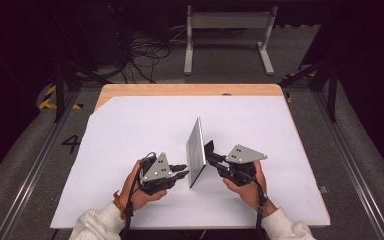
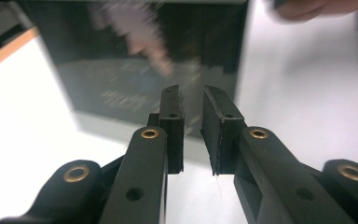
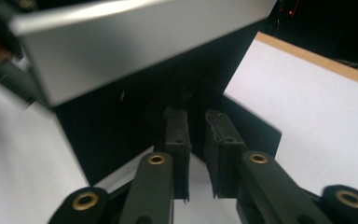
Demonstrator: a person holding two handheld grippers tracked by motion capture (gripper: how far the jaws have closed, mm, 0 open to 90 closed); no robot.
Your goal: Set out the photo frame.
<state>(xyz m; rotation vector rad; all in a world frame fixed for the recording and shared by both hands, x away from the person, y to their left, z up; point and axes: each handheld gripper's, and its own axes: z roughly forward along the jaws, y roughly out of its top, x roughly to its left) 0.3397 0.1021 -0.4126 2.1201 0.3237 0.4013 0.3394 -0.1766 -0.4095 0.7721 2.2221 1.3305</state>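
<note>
We saw panel (image 1: 196, 151) standing on edge on white sheet (image 1: 130, 130), near bench's (image 1: 190, 90) near edge, midway across. Long axis ran from near edge toward far edge, top leaning slightly right. Left gripper (image 1: 182, 172) just beside panel's left face, fingers (image 2: 172, 121) slightly apart, holding nothing. Right gripper (image 1: 211, 154) against right face, fingers (image 3: 176, 135) slightly apart; contact unclear. We judged both grippers about equally near, panel between them.
</note>
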